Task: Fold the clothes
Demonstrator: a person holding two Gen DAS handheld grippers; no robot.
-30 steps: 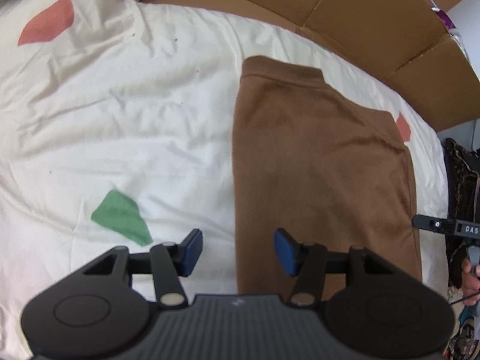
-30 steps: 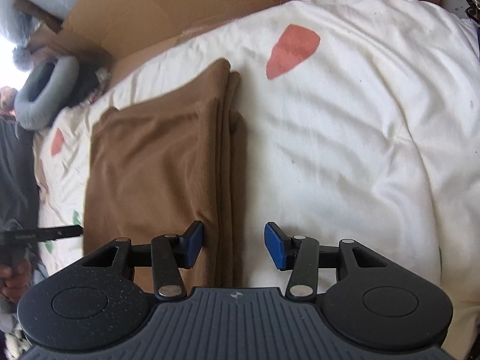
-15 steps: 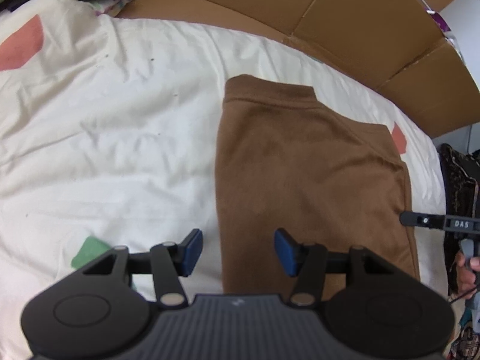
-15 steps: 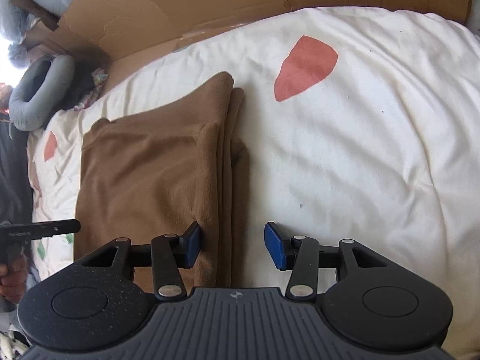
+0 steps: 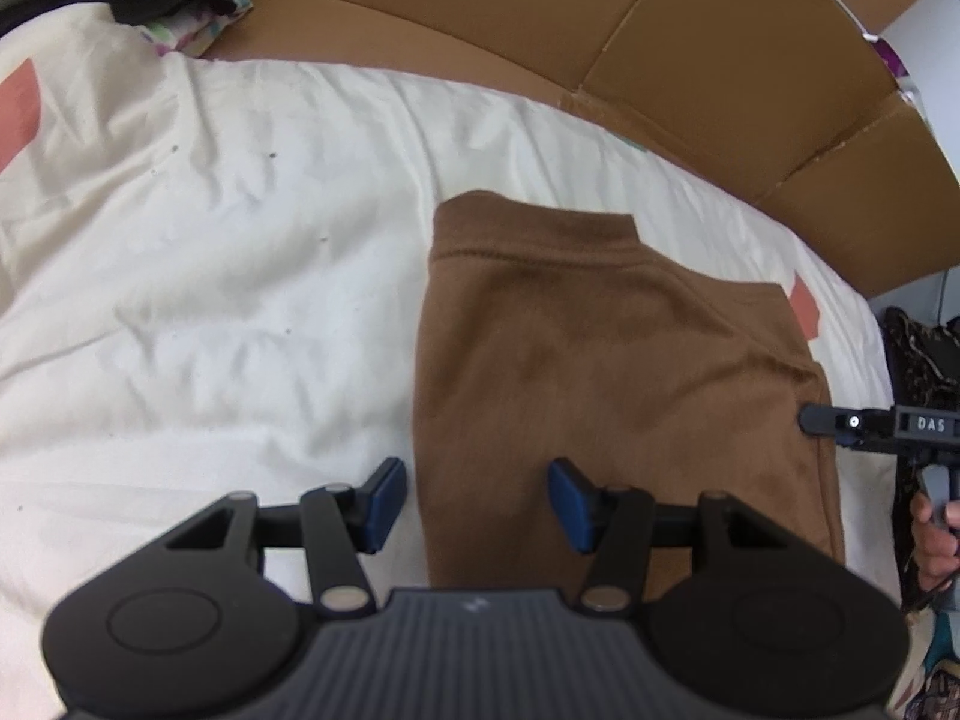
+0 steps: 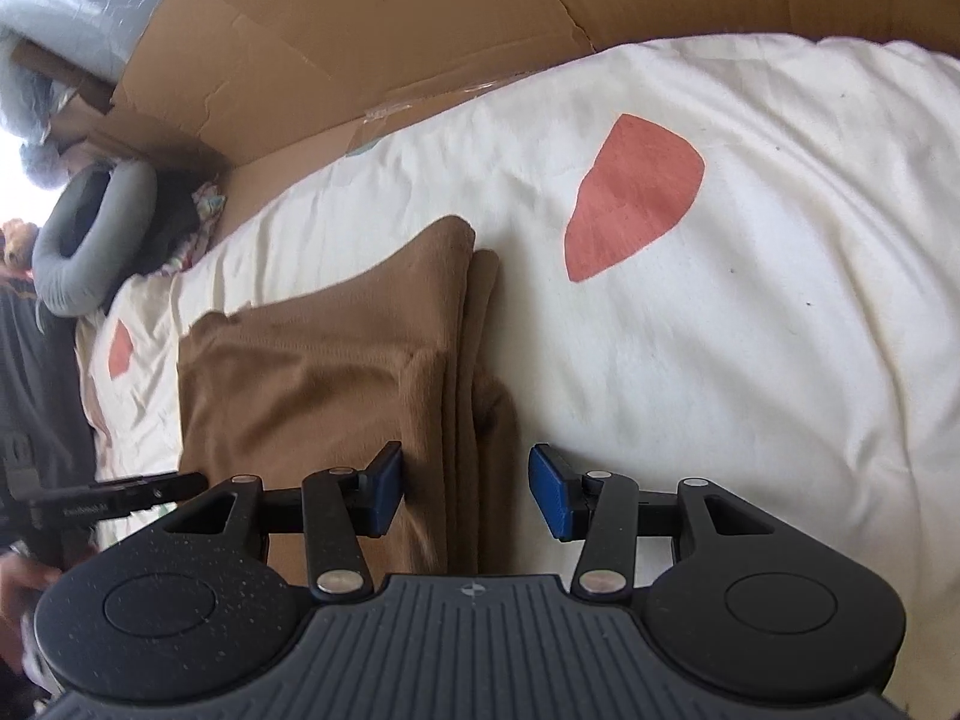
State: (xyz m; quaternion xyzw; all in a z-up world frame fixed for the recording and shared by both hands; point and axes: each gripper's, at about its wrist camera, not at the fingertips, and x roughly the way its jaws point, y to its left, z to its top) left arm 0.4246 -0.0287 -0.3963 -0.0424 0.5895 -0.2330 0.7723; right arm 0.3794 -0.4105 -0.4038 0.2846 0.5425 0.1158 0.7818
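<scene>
A brown garment (image 5: pixel 606 396) lies folded into a rectangle on a white bed cover (image 5: pixel 228 312). My left gripper (image 5: pixel 477 501) hovers open over the garment's near left edge, nothing between its blue pads. In the right wrist view the same brown garment (image 6: pixel 318 396) shows its stacked folded layers along its right side. My right gripper (image 6: pixel 465 489) stands open astride that layered edge, its pads not pressing the cloth. The right gripper's tip (image 5: pixel 840 423) shows at the left wrist view's right edge, the left gripper's tip (image 6: pixel 120 495) at the right wrist view's left edge.
Flattened cardboard (image 5: pixel 600 42) lines the far side of the bed. The cover carries red patches (image 6: pixel 630 198). A grey neck pillow (image 6: pixel 90 234) and dark clothes lie at the far left corner. A hand (image 5: pixel 933 531) holds the right gripper's handle.
Both grippers have moved in over the garment's near edges, so it sits more centrally between each pair of fingers. The green patch has dropped out of the left wrist view. Jaw widths are unchanged.
</scene>
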